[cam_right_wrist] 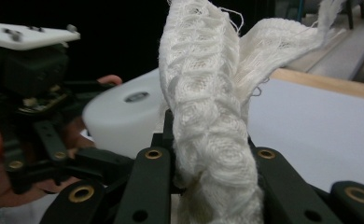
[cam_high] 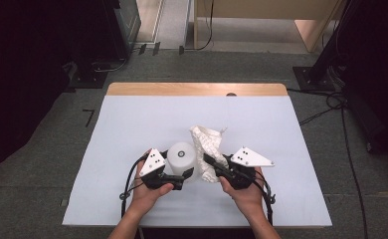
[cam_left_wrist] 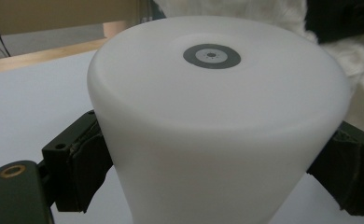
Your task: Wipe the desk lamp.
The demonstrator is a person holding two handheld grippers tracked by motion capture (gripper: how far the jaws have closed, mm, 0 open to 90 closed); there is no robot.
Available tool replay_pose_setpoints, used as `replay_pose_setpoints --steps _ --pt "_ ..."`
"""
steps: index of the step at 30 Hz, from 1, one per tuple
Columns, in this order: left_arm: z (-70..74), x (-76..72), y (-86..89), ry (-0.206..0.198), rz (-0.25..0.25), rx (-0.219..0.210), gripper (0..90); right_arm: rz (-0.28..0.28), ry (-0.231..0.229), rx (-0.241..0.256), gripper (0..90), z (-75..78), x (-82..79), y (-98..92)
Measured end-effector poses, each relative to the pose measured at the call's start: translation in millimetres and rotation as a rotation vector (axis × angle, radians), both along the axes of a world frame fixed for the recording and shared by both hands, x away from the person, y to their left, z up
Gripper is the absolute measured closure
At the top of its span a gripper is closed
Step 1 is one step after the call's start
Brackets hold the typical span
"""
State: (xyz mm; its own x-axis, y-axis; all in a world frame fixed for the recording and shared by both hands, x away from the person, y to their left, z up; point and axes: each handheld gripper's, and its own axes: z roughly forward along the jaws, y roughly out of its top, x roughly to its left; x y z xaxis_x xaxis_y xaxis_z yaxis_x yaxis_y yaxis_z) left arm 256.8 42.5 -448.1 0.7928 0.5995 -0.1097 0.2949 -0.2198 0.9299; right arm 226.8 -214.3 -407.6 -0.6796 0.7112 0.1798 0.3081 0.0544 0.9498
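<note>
Near the front edge of the bench (cam_high: 132, 114), you have both things in hand at once. Your left gripper (cam_high: 186, 174) has its jaws spread wide around the white cylinder (cam_high: 182, 155), a pad pressing each side of it low down, as the left gripper view shows, so the cylinder (cam_left_wrist: 217, 121) stands upright and steadied on the bench top. Your right gripper (cam_high: 208, 160) has its jaws closed narrow on a bunched fold of the white cloth (cam_high: 208, 144), which rises above them just beside the cylinder. I judge this to be the wiping step, with the cloth (cam_right_wrist: 208, 121) about to meet the cylinder's wall. Next, bring the cloth against the side, keep the left grip firm so nothing tips, and watch the loose frayed threads.
</note>
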Motion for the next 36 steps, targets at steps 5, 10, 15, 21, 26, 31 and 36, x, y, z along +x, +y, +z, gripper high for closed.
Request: replay_pose_setpoints --steps 5,10,15,21,26,31,36 --pt "1.0 0.8 -0.1 0.025 -0.016 -0.048 8.6 0.013 -0.021 -0.041 76.7 1.8 -3.5 7.5" --pt "6.1 4.8 9.5 0.046 0.010 -0.122 8.6 0.010 0.033 -0.057 76.6 -12.8 1.5 10.0" --pt "11.4 7.7 20.3 0.047 0.047 -0.157 8.6 0.019 0.102 -0.087 76.6 -32.7 6.7 18.7" --pt "13.8 8.9 27.1 0.040 0.065 -0.163 8.6 0.040 0.171 -0.097 76.5 -48.0 9.7 26.3" --pt "8.6 6.5 17.0 0.023 0.051 -0.096 8.6 0.025 0.153 -0.079 76.6 -41.5 9.7 22.9" --pt "0.5 3.3 2.5 0.010 0.027 -0.023 8.7 -0.004 0.116 -0.042 76.6 -27.5 8.0 12.7" --pt "-3.6 1.3 -6.9 0.012 0.000 -0.003 8.6 -0.023 0.062 -0.016 76.6 -10.7 3.5 1.8"
